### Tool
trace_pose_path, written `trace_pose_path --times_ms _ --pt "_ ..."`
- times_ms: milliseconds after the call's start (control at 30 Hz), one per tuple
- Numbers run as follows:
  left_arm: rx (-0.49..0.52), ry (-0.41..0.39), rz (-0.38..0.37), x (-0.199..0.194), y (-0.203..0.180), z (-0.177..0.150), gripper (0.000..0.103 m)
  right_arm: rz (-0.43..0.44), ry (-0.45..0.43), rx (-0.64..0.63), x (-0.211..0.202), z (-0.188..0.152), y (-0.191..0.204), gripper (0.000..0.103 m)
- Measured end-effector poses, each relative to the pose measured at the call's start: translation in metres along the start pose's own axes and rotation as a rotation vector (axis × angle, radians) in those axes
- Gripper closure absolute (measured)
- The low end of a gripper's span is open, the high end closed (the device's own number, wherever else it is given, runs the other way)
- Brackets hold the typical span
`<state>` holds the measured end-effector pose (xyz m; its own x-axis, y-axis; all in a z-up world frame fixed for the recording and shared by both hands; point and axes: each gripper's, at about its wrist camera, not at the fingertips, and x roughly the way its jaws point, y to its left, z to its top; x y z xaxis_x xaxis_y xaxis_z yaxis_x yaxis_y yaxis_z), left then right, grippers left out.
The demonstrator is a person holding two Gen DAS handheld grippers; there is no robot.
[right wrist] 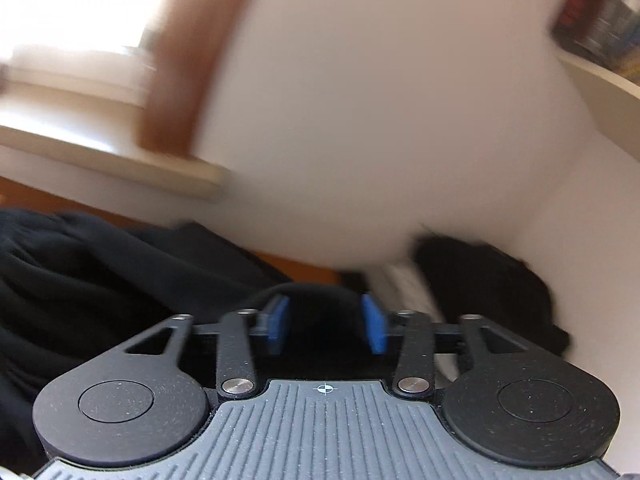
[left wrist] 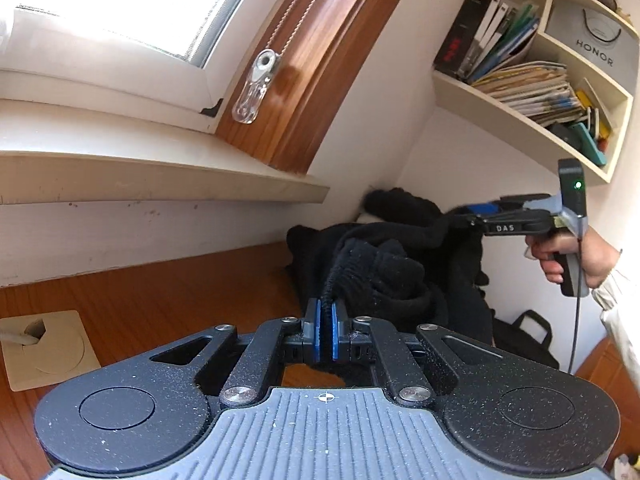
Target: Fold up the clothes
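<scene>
The left gripper (left wrist: 327,330) pinches a ribbed edge of the black garment (left wrist: 384,268) between its blue pads; the rest of the cloth lies heaped just ahead on the wooden desk (left wrist: 160,304); beyond, the right gripper (right wrist: 326,326) stands half open, dark fabric between its pads, contact unclear.

The whole right wrist view is smeared by motion: the window (right wrist: 80,12) in the upper left of the frame and the books (right wrist: 600,20) in the upper right corner are streaks with no readable detail. A black garment (right wrist: 72,280) runs off the left edge there, its shape unclear. In the left wrist view, the person's sleeve (left wrist: 620,312) is cut by the right edge, the shelf (left wrist: 532,120) by the upper right corner, and the book spines are too small to read.
</scene>
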<state>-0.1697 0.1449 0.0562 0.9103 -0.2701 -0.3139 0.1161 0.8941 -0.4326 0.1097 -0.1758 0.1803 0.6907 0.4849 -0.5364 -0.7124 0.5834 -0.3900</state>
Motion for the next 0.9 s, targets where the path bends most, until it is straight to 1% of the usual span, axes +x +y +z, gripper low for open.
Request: trace_pose_path --times_ms 33,67,167,267,300,333,400,467,500,533,567,600,667,700,733,767,800,833,900 --pt "0.004 0.003 0.001 0.0 0.0 0.0 0.098 0.034 -0.002 -0.014 0.005 0.003 0.009 0.046" --pt "0.009 0.004 0.003 0.001 -0.001 0.0 0.098 0.062 0.005 -0.044 0.012 0.005 0.02 0.045" --pt "0.015 0.012 0.005 0.001 0.0 -0.001 0.098 0.132 0.025 -0.133 0.033 0.011 0.056 0.045" --pt "0.007 0.024 0.005 0.003 0.003 -0.001 0.098 0.204 0.047 -0.195 0.043 0.011 0.079 0.044" --pt "0.006 0.027 0.005 0.004 0.003 -0.001 0.098 0.202 0.065 -0.218 0.047 0.011 0.085 0.042" --pt "0.006 0.03 0.005 0.005 0.004 -0.002 0.098 0.18 0.089 -0.241 0.053 0.01 0.089 0.04" --pt "0.01 0.037 0.005 0.006 0.004 -0.002 0.098 0.129 0.118 -0.246 0.065 0.009 0.089 0.04" --pt "0.02 0.044 0.004 0.007 0.003 -0.003 0.098 0.103 0.12 -0.198 0.078 0.013 0.079 0.04" --pt "0.025 0.049 0.0 0.008 0.002 -0.004 0.098 0.081 0.111 -0.184 0.081 0.013 0.077 0.041" --pt "0.029 0.051 -0.003 0.008 0.001 -0.004 0.098 0.058 0.102 -0.174 0.085 0.016 0.077 0.046" --pt "0.032 0.055 -0.007 0.008 0.0 -0.005 0.098 0.046 0.105 -0.166 0.088 0.018 0.074 0.049" --pt "0.033 0.058 -0.011 0.009 -0.001 -0.005 0.098 0.037 0.11 -0.159 0.091 0.019 0.071 0.05" --pt "0.036 0.064 -0.015 0.009 -0.001 -0.006 0.098 0.036 0.135 -0.172 0.101 0.017 0.075 0.049" --pt "0.037 0.068 -0.018 0.01 -0.001 -0.006 0.098 0.046 0.166 -0.198 0.107 0.014 0.079 0.046" --pt "0.039 0.07 -0.021 0.01 -0.001 -0.007 0.098 0.054 0.19 -0.226 0.111 0.01 0.084 0.048" --pt "0.04 0.063 -0.018 0.009 -0.002 -0.006 0.098 0.042 0.183 -0.244 0.114 0.01 0.087 0.049" --pt "0.04 0.049 -0.013 0.008 -0.003 -0.005 0.098 0.025 0.159 -0.24 0.112 0.011 0.086 0.061" --pt "0.04 0.036 -0.008 0.006 -0.004 -0.005 0.098 0.009 0.134 -0.231 0.109 0.012 0.085 0.08" --pt "0.039 0.01 0.0 0.002 -0.005 -0.003 0.098 -0.024 0.082 -0.213 0.104 0.014 0.083 0.09"
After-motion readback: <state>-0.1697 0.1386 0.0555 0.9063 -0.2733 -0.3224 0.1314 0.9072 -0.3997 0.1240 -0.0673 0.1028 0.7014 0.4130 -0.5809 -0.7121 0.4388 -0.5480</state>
